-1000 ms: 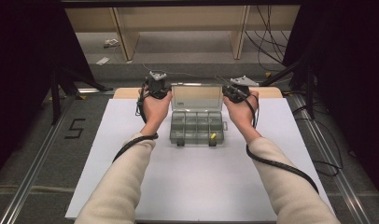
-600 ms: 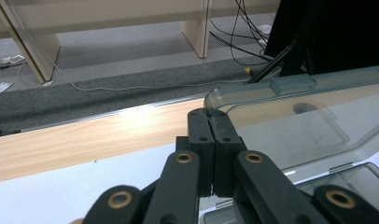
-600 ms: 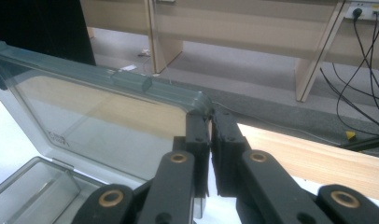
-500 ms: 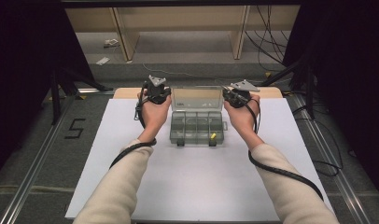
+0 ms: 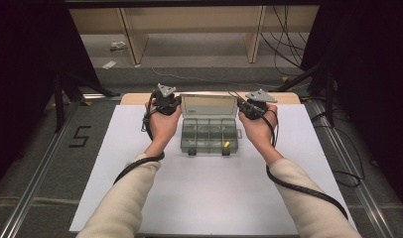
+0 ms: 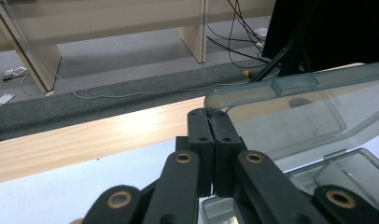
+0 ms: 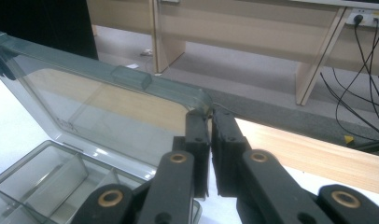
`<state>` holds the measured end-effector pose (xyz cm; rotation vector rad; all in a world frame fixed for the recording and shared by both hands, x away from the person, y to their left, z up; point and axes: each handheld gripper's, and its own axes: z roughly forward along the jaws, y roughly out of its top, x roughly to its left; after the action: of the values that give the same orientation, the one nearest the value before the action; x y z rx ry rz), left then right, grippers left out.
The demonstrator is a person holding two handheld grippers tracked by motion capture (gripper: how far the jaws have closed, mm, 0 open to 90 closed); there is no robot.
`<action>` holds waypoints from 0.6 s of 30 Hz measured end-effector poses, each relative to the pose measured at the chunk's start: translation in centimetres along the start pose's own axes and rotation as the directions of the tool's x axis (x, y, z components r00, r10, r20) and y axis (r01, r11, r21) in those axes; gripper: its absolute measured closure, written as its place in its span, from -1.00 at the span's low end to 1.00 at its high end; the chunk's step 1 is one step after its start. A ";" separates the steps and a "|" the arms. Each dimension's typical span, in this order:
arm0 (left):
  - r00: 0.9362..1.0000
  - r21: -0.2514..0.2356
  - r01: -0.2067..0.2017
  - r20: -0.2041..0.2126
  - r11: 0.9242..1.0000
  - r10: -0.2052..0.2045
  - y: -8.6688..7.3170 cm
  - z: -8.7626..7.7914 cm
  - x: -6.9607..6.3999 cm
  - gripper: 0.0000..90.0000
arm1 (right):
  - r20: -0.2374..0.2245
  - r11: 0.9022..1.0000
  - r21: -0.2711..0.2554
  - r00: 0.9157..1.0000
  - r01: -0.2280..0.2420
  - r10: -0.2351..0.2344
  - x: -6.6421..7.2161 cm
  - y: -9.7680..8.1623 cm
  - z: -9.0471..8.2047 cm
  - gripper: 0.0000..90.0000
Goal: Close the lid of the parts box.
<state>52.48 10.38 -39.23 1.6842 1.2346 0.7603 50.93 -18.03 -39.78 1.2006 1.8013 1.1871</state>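
On the white worktop (image 5: pixel 199 198) sits a clear plastic box (image 5: pixel 209 136) with its lid (image 5: pixel 209 106) standing open. The left hand-held gripper (image 5: pixel 166 101) pinches the lid's left corner. The right hand-held gripper (image 5: pixel 253 106) pinches its right corner. A small yellow thing (image 5: pixel 227 145) lies inside the box.

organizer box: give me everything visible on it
The organizer box is clear smoky plastic and sits on the white table. Its base is divided into compartments, with two dark front latches and a small yellow item. Its lid stands open, each top corner pinched by the left gripper and right gripper.
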 end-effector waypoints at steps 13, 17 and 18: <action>1.000 -0.013 -0.023 0.009 1.000 0.023 -0.7 -0.7 -0.1 0.97 | -0.009 1.000 -0.003 1.000 0.014 -0.014 0.3 -0.7 -0.8 0.93; 0.999 -0.016 -0.033 0.007 0.999 0.033 -1.0 -1.0 -0.2 0.97 | -0.008 1.000 -0.005 1.000 0.025 -0.025 0.4 -0.9 -1.1 0.93; 0.999 -0.019 -0.032 0.008 0.999 0.032 -1.0 -1.0 -0.2 0.96 | -0.011 1.000 -0.006 1.000 0.025 -0.025 0.4 -1.0 -1.2 0.93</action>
<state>51.13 10.56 -39.73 1.6938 1.1942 0.7816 49.41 -18.20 -40.27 1.1676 1.8148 1.1858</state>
